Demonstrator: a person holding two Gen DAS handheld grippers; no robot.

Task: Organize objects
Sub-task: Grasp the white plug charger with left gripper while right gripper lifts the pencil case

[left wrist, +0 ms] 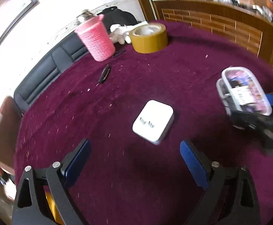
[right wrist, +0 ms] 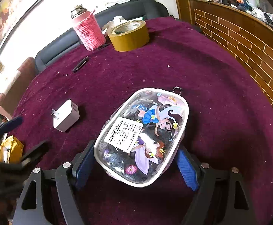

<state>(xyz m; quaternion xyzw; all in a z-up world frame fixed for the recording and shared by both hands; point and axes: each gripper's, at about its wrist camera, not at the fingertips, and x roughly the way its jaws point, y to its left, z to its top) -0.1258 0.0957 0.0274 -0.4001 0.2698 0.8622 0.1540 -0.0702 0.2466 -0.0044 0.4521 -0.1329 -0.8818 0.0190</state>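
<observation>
Worktop (right wrist: 211, 75) is round, maroon cloth, curved edge running along the left and far side; dark sofa (right wrist: 61, 45) just past the far-left edge, wood-panelled counter (right wrist: 249, 43) past the right edge.

Left claw (left wrist: 134, 159): jaws apart, nothing between them, hovering over bare cloth just short of the white plug charger (left wrist: 153, 121). Open cloth all round the charger.

Far left of the worktop: pink knit-sleeved bottle (right wrist: 88, 31) upright near the far edge, brown tape roll (right wrist: 129, 34) just beside it on the right, small black clip (right wrist: 80, 63) lying apart in front of the bottle.

Middle to right: clear cartoon-print pouch (right wrist: 144, 135) with barcode label, near end sitting between the right claw (right wrist: 134, 163) pads. Left pad looks touching the pouch wall; right pad partly hidden under it, so contact there can't be confirmed. Jaws set wide. Right of the pouch: bare cloth out to the worktop edge.
</observation>
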